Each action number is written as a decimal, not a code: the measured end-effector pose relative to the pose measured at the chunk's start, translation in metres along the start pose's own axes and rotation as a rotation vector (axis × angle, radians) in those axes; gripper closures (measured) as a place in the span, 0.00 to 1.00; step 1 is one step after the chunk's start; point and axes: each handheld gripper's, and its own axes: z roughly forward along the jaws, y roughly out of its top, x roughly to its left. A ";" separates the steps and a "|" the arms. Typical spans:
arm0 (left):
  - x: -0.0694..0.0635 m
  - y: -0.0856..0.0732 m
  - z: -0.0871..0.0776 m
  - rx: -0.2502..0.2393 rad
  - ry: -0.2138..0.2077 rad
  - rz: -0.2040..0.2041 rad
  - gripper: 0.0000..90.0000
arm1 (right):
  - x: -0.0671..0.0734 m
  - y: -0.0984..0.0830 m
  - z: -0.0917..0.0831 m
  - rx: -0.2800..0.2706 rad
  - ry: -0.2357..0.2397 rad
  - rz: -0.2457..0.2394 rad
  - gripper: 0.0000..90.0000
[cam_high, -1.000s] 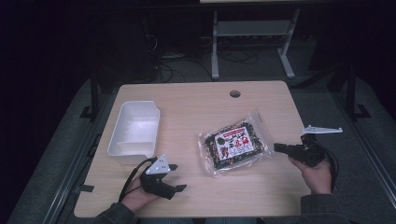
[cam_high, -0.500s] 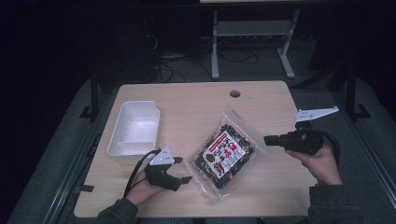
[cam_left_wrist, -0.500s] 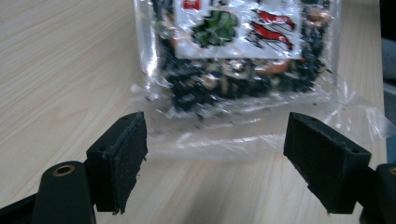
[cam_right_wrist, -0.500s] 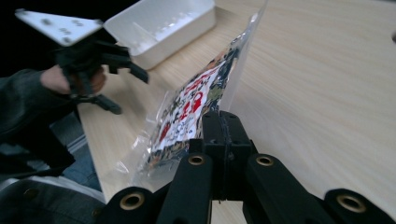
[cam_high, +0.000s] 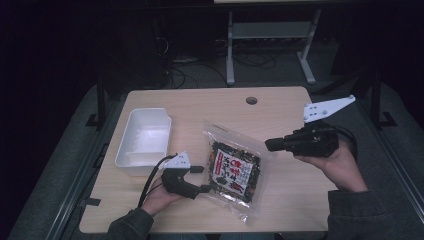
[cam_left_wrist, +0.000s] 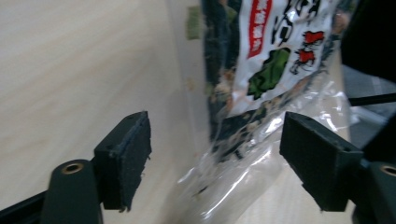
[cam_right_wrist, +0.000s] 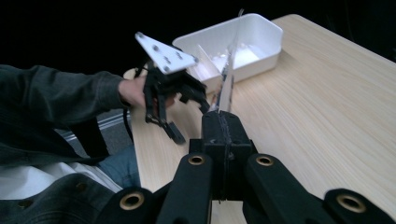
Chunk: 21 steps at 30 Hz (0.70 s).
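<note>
Right gripper (cam_high: 270, 145) is pinched tight on the upper right edge of the snack bag (cam_high: 234, 169), jaws pressed flat together with the clear plastic sandwiched between them, seen edge-on in the right gripper view (cam_right_wrist: 227, 88). The bag runs slantwise across the middle of the wooden table (cam_high: 210, 102), its upper right edge raised toward that gripper, its lower end toward the table's near edge. Down at the near left, the left gripper (cam_high: 202, 178) sits with jaws spread wide and nothing clamped; in the left gripper view the bag's crinkled clear corner (cam_left_wrist: 243, 154) lies right in the gap between those two jaws, and whether either jaw touches it I can't tell. The white tray (cam_high: 131, 162) stands on the table just behind the left hand (cam_high: 159, 198).
</note>
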 end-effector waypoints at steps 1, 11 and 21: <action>0.001 0.000 0.001 0.003 -0.016 -0.011 0.29 | 0.000 0.001 0.002 -0.002 0.001 -0.005 1.00; 0.002 -0.002 -0.001 -0.036 -0.084 -0.034 0.61 | -0.011 -0.007 0.010 -0.039 -0.002 0.029 1.00; -0.004 -0.001 -0.005 -0.024 -0.069 0.024 0.81 | -0.027 -0.020 0.015 -0.056 -0.043 0.085 1.00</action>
